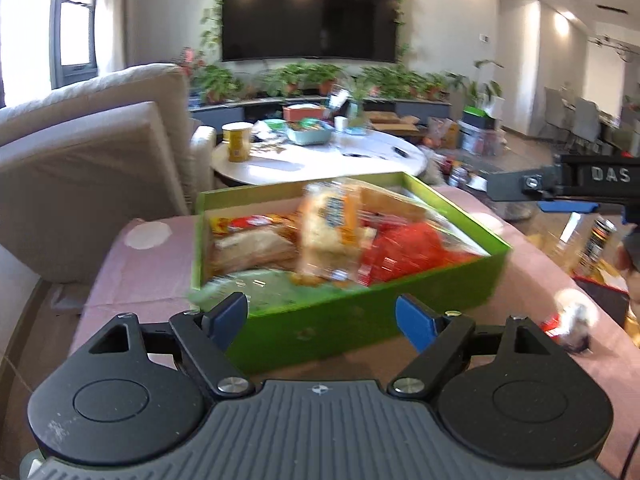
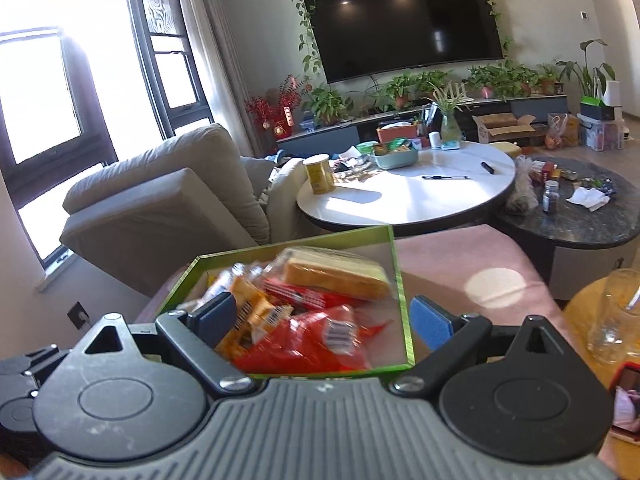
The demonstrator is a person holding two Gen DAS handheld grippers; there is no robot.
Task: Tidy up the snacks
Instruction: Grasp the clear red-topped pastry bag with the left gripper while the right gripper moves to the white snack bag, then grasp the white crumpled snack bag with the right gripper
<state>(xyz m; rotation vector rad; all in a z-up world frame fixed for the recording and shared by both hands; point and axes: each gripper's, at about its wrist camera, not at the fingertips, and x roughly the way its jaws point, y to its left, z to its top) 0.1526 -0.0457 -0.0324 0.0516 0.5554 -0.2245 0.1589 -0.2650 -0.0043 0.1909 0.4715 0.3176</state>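
Observation:
A green box (image 1: 360, 312) full of snack packets sits on a pink-covered table (image 1: 152, 272). Inside are an orange-and-yellow packet (image 1: 332, 232) standing up, red packets (image 1: 404, 252), a wrapped sandwich (image 1: 252, 248) and a green packet (image 1: 276, 292). My left gripper (image 1: 322, 316) is open and empty, just before the box's near wall. In the right wrist view the box (image 2: 402, 308) holds a wrapped sandwich (image 2: 340, 276), red packets (image 2: 312, 340) and orange packets (image 2: 252, 312). My right gripper (image 2: 324, 322) is open and empty above the box's near edge.
A small wrapped snack (image 1: 572, 324) lies on the pink cloth right of the box. A glass (image 2: 616, 316) stands on a yellow surface at right. Behind are a beige sofa (image 2: 160, 208), a white round table (image 2: 408, 192) with clutter and a dark round table (image 2: 580, 216).

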